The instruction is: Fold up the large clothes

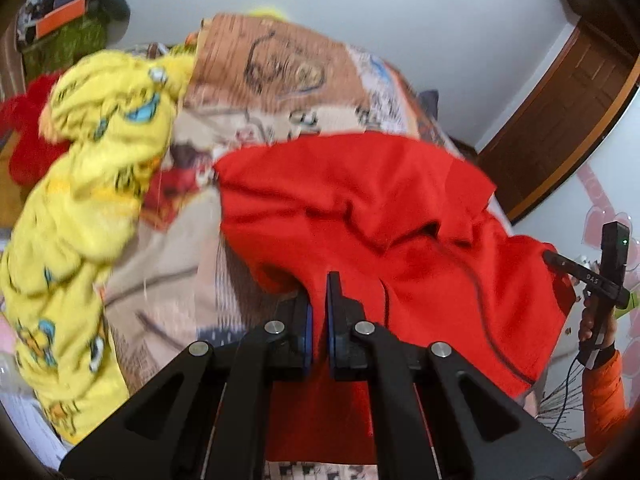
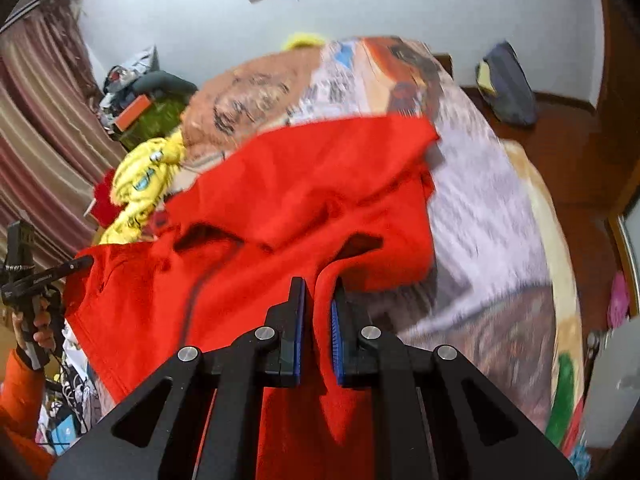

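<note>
A large red garment (image 1: 360, 208) lies spread on a bed with a printed cover (image 1: 272, 64), its near edge raised off the bed. My left gripper (image 1: 319, 300) is shut on a pinch of that near edge, and red cloth hangs down between its blue pads. In the right wrist view the same red garment (image 2: 288, 184) fills the middle, and my right gripper (image 2: 319, 300) is shut on another fold of its near edge. Each view shows the other gripper at its side, the right gripper (image 1: 560, 264) and the left gripper (image 2: 80, 262), both gripping the garment's outer corners.
A yellow printed garment (image 1: 92, 184) lies crumpled on the bed's left, beside a red plush item (image 1: 24, 140). A wooden door (image 1: 560, 120) stands at the right. Striped curtains (image 2: 36, 152), a cluttered shelf (image 2: 136, 104) and a dark bag (image 2: 508, 84) on the wooden floor surround the bed.
</note>
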{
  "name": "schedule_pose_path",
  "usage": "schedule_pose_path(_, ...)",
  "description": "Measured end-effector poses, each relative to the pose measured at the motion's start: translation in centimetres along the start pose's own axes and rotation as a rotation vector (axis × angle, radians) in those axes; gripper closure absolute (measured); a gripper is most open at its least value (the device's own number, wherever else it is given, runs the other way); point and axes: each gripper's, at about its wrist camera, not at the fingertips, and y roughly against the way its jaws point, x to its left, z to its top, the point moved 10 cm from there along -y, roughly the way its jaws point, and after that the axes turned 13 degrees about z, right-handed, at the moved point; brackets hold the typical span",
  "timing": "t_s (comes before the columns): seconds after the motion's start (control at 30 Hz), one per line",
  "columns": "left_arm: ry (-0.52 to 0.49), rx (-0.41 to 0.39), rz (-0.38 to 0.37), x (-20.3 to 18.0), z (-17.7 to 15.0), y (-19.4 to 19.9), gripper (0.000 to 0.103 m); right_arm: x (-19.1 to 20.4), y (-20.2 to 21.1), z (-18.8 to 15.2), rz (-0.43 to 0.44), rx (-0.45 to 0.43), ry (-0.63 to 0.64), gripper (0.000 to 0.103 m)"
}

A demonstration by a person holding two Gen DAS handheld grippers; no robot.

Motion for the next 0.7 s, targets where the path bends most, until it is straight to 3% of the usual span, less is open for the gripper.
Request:
schedule_pose_path(0.17, -0.007, -0.063, 0.025, -0.6, 3.9, -0.3, 0.099, 0.6, -0.6, 4.0, 0.013, -0.043, 0.036, 0.093)
schedule_pose_path(0.33, 0.03, -0.077, 0.05, 0.2, 7.1, -2.2, 0.099, -0.2, -1.0, 8.0, 0.006, -0.088, 0.045, 0.093)
schedule_pose_path(0.57, 0.121, -0.053, 0.095, 2.1, 12.1, -8.4, 0.099, -4.0, -4.1, 13.0, -0.058, -0.111, 0.016, 0.098)
schedule_pose_path(0.7, 0.117, 0.011, 0.133, 2.3, 12.8, -13.4, 0.099, -7.1, -6.4, 14.8, -0.086, -0.106, -0.035, 0.098)
